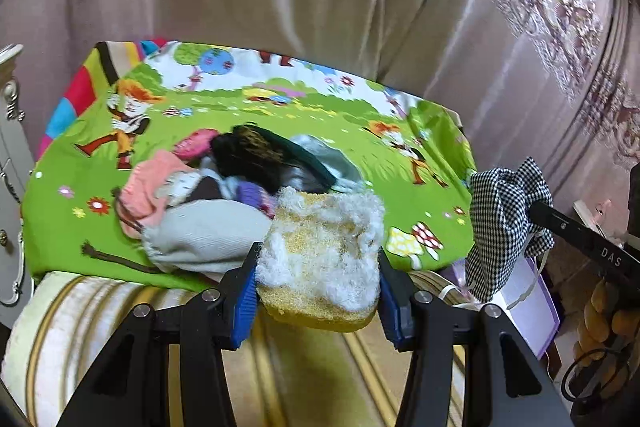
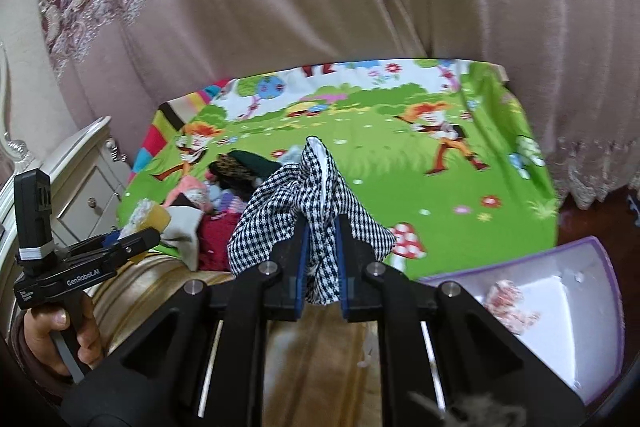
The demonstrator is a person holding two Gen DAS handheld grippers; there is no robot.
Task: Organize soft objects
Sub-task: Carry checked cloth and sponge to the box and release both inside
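Black left gripper (image 1: 318, 301) and right gripper (image 2: 322, 267), blue pads (image 1: 244, 303), silver screws (image 2: 266, 269), white "GenRobot.AI" lettering.

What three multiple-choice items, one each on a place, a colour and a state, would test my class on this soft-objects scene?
1. Where does the white box with the purple rim stand?
A. on the green cartoon sheet
B. beside and below the sheet's edge
C. on the white drawers

2. What colours is the cloth in the right claw?
A. black and white check
B. plain pink
C. red and blue stripes

3. What is the left claw doing?
A. hanging open and empty
B. gripping a yellow sponge with white fluff
C. gripping a grey pouch

Answers: B, the box sits off the green cartoon sheet; A, the houndstooth cloth is pinched there; B, the yellow sponge sits between its pads.
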